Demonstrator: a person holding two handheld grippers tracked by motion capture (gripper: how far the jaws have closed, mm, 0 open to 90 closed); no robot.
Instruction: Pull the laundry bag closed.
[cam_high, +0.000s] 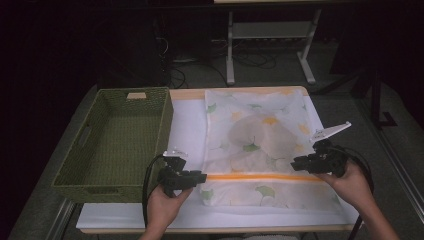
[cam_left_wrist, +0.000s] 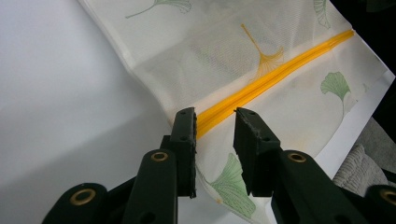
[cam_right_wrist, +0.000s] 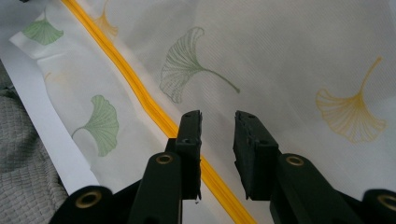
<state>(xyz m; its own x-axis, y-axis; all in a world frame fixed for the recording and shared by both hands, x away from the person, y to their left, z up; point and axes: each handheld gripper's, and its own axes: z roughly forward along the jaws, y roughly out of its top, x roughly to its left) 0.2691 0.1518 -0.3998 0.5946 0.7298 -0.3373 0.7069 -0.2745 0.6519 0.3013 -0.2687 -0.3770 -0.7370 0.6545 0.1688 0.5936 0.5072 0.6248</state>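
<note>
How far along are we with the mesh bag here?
Done: the mesh bag lies flat on the table, something already inside. In hand: the left claw and right claw stand open at either end of the orange zipper. Left, probably: moving it to the empty green basket.

From the high view, light is falling only on my table (cam_high: 190, 125), and the room behind is staying almost black. The white cloth is glowing strongly, so the mesh bag (cam_high: 260, 135) is looking pale and a little soft. In my left gripper view, a grey shadow is lying on the white surface near my jaws. Both close views are looking sharper.
</note>
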